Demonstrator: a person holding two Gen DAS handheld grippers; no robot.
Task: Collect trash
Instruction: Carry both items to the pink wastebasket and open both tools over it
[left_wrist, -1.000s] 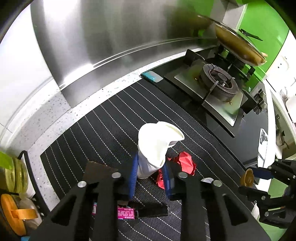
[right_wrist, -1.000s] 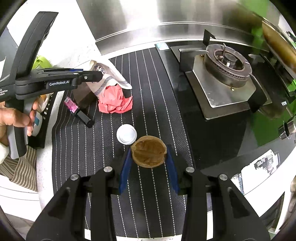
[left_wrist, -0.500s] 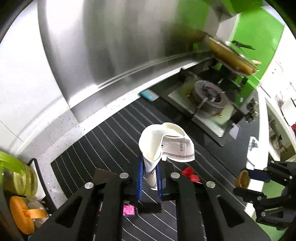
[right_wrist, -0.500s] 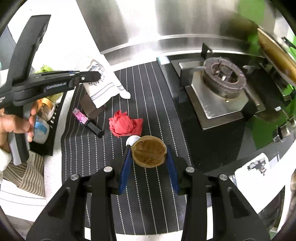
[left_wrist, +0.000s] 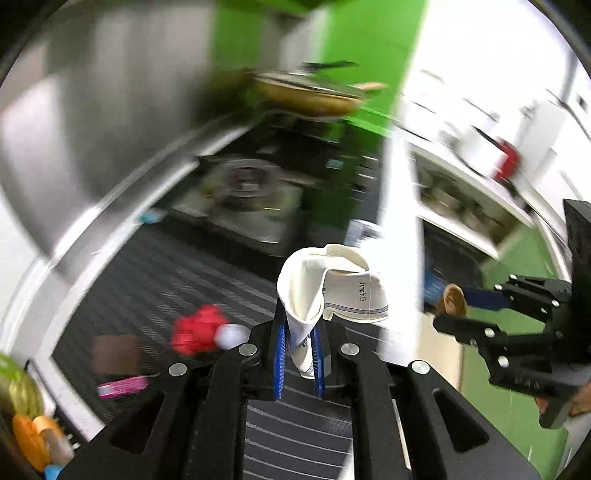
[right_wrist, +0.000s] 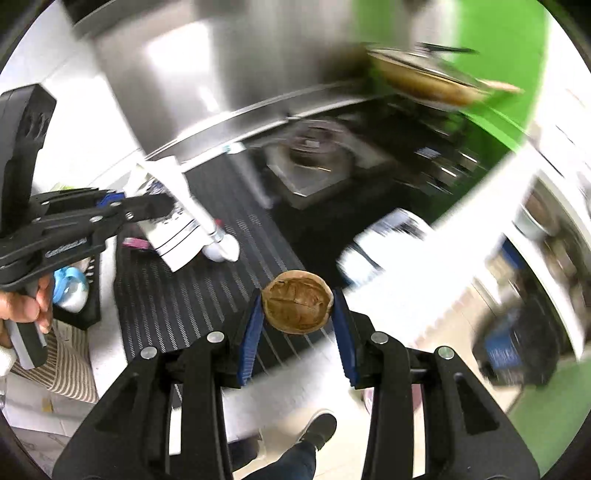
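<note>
Left tool (left_wrist: 298, 360): pinched shut on the crumpled white paper bag (left_wrist: 325, 288), held low, most of it flopping free above the pads.
Right tool (right_wrist: 298, 332): partly closed on the brown walnut shell (right_wrist: 297, 306), gripped at its two curved sides, clear of the worktop (right_wrist: 110, 332).
Risk, shell: hard and rounded, so a jolt or a loosened squeeze could let it squirt out to the floor below.
Risk, bag: soft paper may tear or slide out of the narrow pinch if swung.
Left behind: red crumpled wrapper (left_wrist: 197, 328), white cap (left_wrist: 232, 335) and pink packet (left_wrist: 122, 386) on the black striped mat (left_wrist: 177, 280).
Beyond: gas stove (left_wrist: 247, 192), blurred, steel backsplash (left_wrist: 92, 122), probably a pan (left_wrist: 306, 96) against the green wall (left_wrist: 369, 44).
</note>
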